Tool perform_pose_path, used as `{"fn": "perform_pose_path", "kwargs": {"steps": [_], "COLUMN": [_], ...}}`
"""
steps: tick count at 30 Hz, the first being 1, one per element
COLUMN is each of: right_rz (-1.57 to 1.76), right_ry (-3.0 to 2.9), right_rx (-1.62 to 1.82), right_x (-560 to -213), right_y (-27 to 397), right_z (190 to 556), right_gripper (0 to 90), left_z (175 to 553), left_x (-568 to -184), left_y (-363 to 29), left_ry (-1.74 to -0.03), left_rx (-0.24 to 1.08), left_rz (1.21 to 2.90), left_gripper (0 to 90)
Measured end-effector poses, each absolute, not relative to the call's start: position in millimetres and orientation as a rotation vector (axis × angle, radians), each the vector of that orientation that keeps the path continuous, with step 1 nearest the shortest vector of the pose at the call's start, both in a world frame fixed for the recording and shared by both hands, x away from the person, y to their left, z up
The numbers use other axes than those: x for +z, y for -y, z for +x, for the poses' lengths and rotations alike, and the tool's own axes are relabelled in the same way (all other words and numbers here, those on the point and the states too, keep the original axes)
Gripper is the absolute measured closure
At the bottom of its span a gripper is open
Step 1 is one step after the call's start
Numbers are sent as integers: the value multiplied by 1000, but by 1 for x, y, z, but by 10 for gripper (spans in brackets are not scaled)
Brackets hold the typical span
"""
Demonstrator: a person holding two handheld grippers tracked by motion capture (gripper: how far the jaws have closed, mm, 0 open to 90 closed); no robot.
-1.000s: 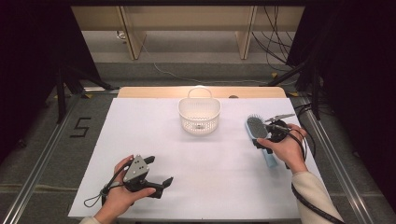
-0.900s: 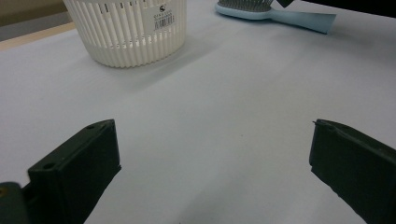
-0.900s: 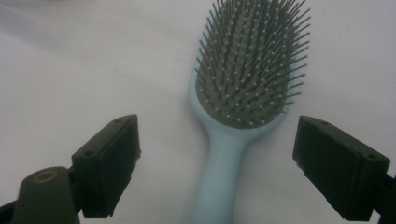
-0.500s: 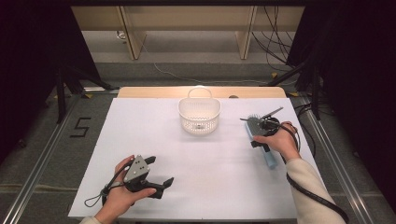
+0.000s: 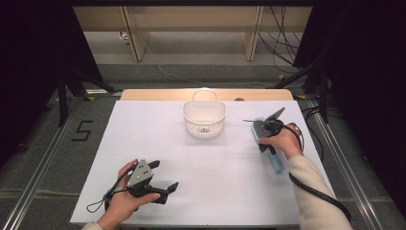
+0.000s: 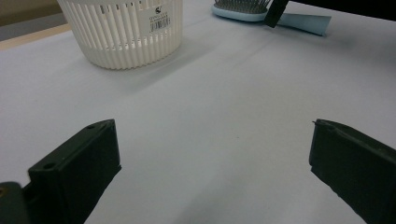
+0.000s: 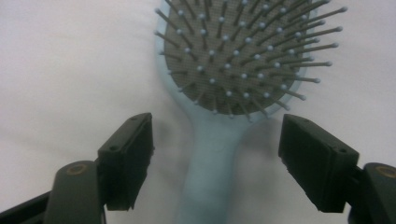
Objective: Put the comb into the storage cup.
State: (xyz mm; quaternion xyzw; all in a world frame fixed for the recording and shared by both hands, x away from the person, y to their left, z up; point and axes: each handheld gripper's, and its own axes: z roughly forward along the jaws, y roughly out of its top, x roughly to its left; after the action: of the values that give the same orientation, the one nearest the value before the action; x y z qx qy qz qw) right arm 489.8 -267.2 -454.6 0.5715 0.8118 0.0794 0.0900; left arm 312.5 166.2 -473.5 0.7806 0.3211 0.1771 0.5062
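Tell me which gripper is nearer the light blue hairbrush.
Right. The right gripper straddles the hairbrush neck, jaws apart and not yet touching. The left gripper sits at the table's near edge, far across from it.

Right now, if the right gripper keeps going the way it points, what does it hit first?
Likely the light blue hairbrush: the right gripper straddles its neck with jaws apart, not yet touching, above the white table.

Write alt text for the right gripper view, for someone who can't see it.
A light blue hairbrush lies bristles up on a white table, its handle running down between the two black jaws of the right gripper. The jaws stand apart on either side of the handle, not touching it, and have just been closing.
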Motion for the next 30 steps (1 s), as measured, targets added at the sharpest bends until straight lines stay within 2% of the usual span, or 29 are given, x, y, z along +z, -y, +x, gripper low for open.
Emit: {"fn": "perform_pose_path", "kwargs": {"steps": [11,30], "right_rz": [1745,1843], "right_ry": [-2393,-2378], "right_rx": [190,164], "right_x": [-456,-455], "right_y": [266,264], "right_z": [493,497], "right_gripper": [362,439], "left_z": [313,313], "left_x": [-473,-473], "left_y": [-166,-165], "left_ry": [-773,-769], "left_rx": [425,425], "left_rz": [1881,1880], "left_gripper": [15,15]}}
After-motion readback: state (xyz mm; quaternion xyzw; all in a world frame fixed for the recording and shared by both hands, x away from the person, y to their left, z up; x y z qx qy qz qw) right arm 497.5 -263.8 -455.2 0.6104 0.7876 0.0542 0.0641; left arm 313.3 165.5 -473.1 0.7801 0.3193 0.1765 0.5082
